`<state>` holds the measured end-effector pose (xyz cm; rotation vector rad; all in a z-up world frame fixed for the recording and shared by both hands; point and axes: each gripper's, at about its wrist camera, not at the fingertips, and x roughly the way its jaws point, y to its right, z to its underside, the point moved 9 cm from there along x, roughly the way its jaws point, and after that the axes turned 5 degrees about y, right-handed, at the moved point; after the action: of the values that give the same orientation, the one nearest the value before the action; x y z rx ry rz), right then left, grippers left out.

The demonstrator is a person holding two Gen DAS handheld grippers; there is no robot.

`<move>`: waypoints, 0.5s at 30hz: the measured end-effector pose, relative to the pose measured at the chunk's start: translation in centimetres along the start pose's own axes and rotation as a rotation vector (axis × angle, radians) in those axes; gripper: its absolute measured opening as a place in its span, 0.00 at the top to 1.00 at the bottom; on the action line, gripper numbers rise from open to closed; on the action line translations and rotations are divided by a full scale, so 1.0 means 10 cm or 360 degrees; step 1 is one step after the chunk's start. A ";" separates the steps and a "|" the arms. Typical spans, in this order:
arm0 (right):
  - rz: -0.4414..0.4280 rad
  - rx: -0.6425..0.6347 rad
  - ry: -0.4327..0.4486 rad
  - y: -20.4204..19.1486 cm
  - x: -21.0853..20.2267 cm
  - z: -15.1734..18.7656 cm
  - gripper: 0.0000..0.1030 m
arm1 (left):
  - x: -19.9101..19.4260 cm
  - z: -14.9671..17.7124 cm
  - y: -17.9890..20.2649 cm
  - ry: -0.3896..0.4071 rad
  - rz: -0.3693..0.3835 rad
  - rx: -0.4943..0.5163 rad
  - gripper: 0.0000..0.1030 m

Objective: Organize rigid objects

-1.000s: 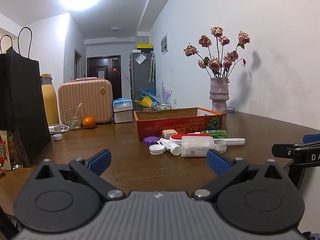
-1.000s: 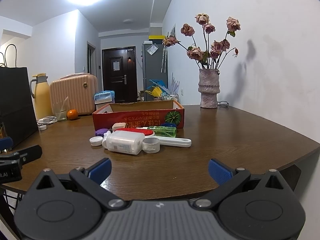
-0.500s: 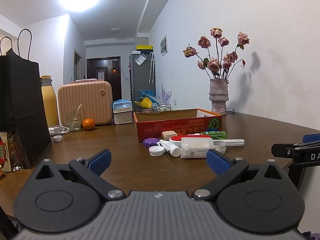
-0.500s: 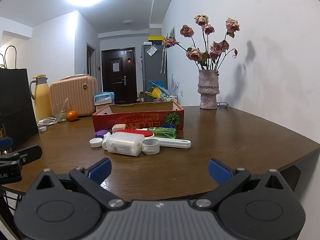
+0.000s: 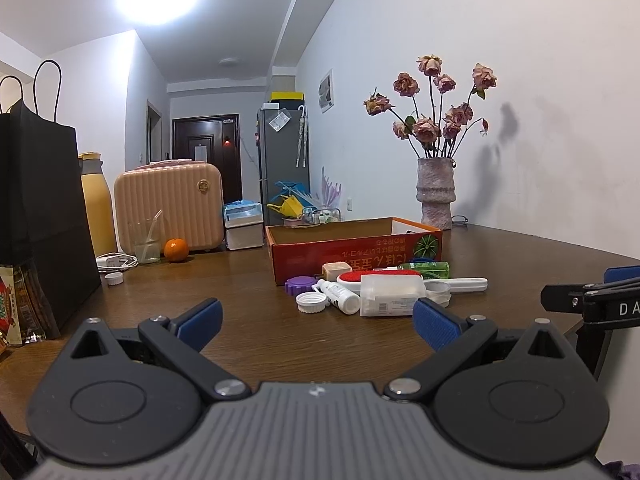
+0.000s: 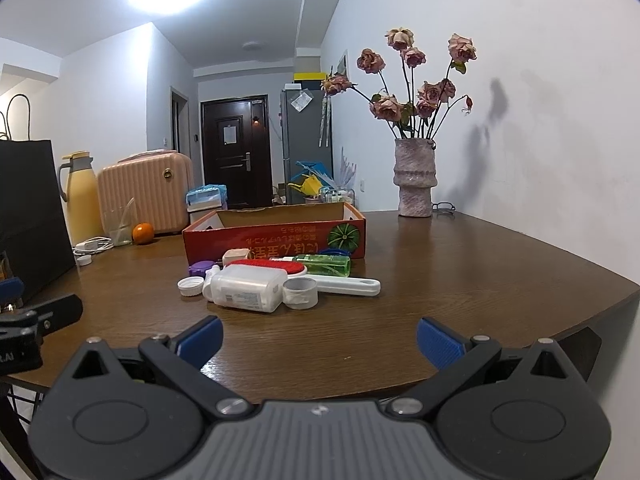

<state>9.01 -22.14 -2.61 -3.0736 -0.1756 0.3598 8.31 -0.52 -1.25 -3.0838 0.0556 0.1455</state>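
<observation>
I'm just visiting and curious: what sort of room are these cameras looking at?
Most likely a lived-in flat's dining area: a wooden table with a vase of dried roses, a fridge and a front door down the hallway.

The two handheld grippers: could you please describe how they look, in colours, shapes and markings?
Both the left gripper and right gripper share one design: ribbed grey body, black linkage arms with silver pivot screws, round black side discs, and ridged blue finger pads. White lettering marks the side.
</observation>
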 end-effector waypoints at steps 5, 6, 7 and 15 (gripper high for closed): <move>-0.0003 -0.0003 -0.0002 -0.01 0.00 0.01 0.00 | 0.00 0.00 0.00 -0.0001 -0.0001 -0.0002 0.00; -0.0002 -0.0003 -0.0001 -0.02 0.00 0.01 0.00 | 0.00 0.00 0.01 -0.0002 0.0000 -0.0001 0.00; -0.0002 -0.0003 0.0000 -0.02 0.00 0.01 0.00 | -0.01 0.01 0.00 -0.0002 0.0003 -0.0002 0.00; -0.0003 -0.0003 0.0000 -0.01 0.00 0.01 0.00 | -0.02 0.01 0.04 0.0004 0.0012 0.0007 0.00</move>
<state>8.98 -21.99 -2.66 -3.0753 -0.1788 0.3599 8.07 -0.91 -1.33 -3.0796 0.0672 0.1421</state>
